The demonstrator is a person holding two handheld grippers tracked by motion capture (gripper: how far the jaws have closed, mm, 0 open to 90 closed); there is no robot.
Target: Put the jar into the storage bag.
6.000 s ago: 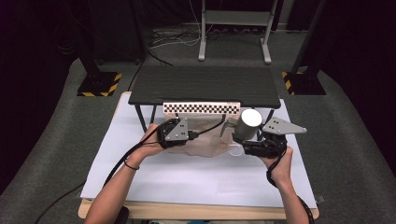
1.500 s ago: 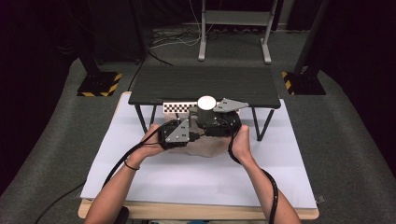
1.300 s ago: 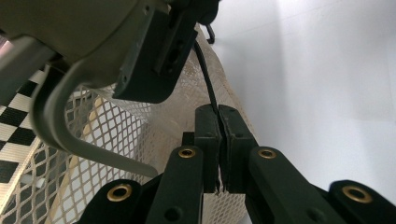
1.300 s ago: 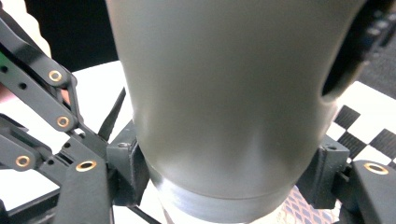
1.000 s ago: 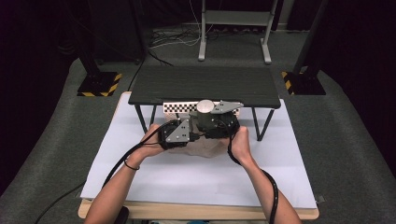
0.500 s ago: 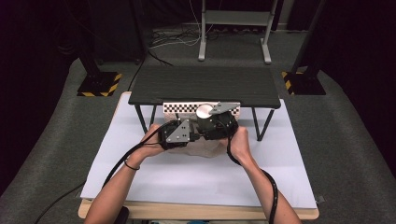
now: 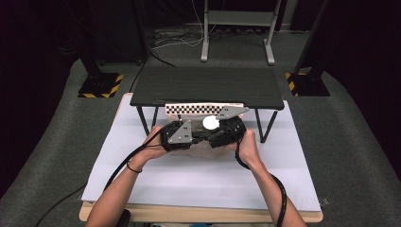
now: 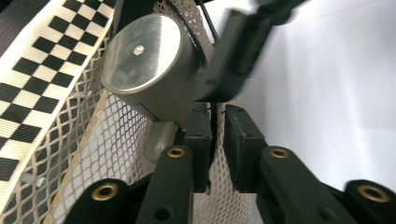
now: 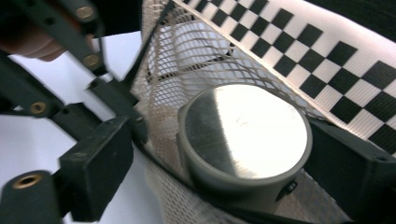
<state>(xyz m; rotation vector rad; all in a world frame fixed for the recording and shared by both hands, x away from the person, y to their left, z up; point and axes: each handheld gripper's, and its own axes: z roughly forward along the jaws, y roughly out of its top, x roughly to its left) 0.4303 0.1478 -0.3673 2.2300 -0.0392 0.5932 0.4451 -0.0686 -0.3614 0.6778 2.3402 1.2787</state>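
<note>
- Round metal can (image 9: 243, 140), grey, with a shiny flat end, tilted, resting at the mouth of the mesh bag.
- Cream mesh bag (image 8: 112, 154), limp on the white table sheet, just near of the checkered strip.

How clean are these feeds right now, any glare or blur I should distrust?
High view: dark surroundings, white table sheet bright, the can's lid blown out to a white spot. Left gripper view: metal can sharp with mild sheen, the right gripper beside it smeared. Right gripper view: strong glare across the can's lid, near jaws and mesh bag soft, checkered strip slightly blurred.
</note>
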